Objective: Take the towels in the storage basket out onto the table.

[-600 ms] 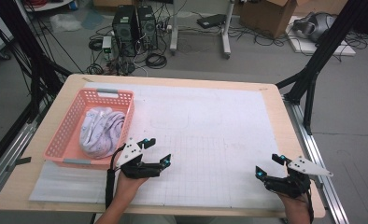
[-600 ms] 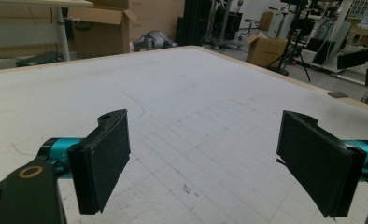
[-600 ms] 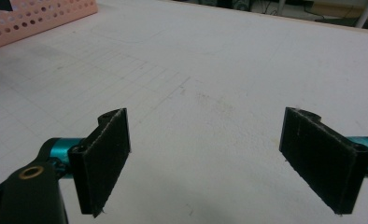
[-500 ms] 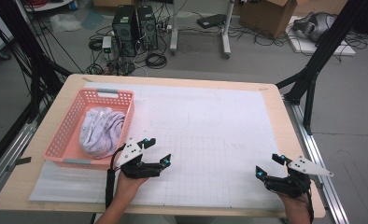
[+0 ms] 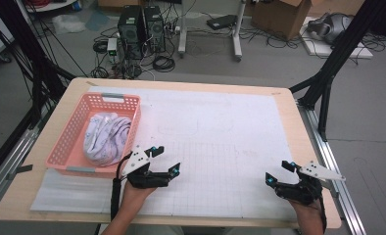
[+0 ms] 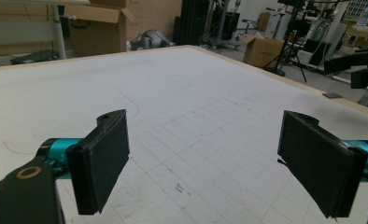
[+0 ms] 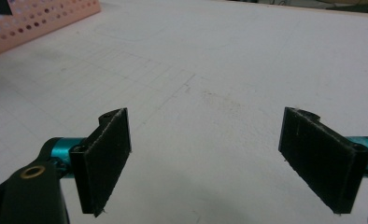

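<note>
A pink plastic basket stands at the table's left, with a bundle of white cloth lying inside it. Just right of the basket's near corner, my left gripper rests low on the white gridded mat, open, with nothing between its jaws. My right gripper sits near the table's front right corner, also open and empty. The basket's perforated wall shows at the top left of the right gripper view.
The white gridded mat covers most of the wooden table. Off the far edge, computer towers, cables and cardboard boxes stand on the floor. Black frame legs rise beside the table's right side.
</note>
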